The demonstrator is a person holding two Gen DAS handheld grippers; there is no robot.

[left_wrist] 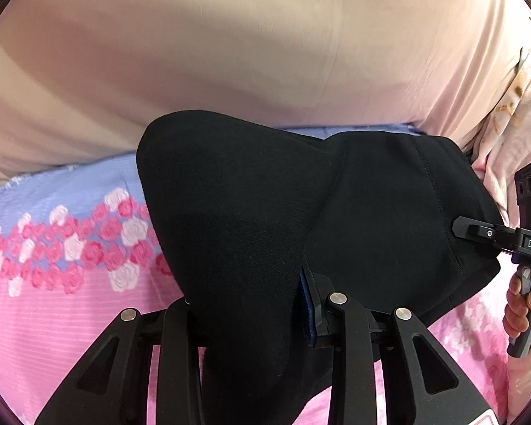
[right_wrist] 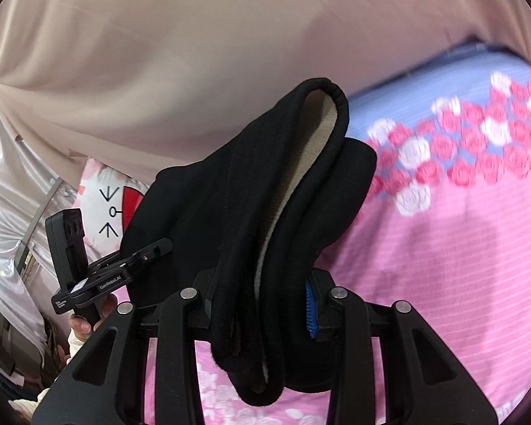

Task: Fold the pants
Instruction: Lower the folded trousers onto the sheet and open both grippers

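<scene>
The black pants (left_wrist: 247, 194) hang bunched over the bed. My left gripper (left_wrist: 247, 304) is shut on a thick fold of them, its blue pad pressed into the cloth. In the left wrist view my right gripper (left_wrist: 458, 228) bites the pants' right edge near a stitched seam, with a hand on its handle. The right wrist view shows the pants (right_wrist: 230, 184) with their beige fleece lining exposed, and my right gripper (right_wrist: 260, 297) shut on the rolled black edge. My left gripper (right_wrist: 164, 244) grips the cloth at the left.
Below lies a pink bedsheet (left_wrist: 53, 318) with a band of pink and white roses (right_wrist: 460, 148) on blue. A beige curtain (left_wrist: 230, 53) fills the background. A cartoon cat pillow (right_wrist: 102, 205) sits at the left, with shiny pale fabric (right_wrist: 7, 177) beside it.
</scene>
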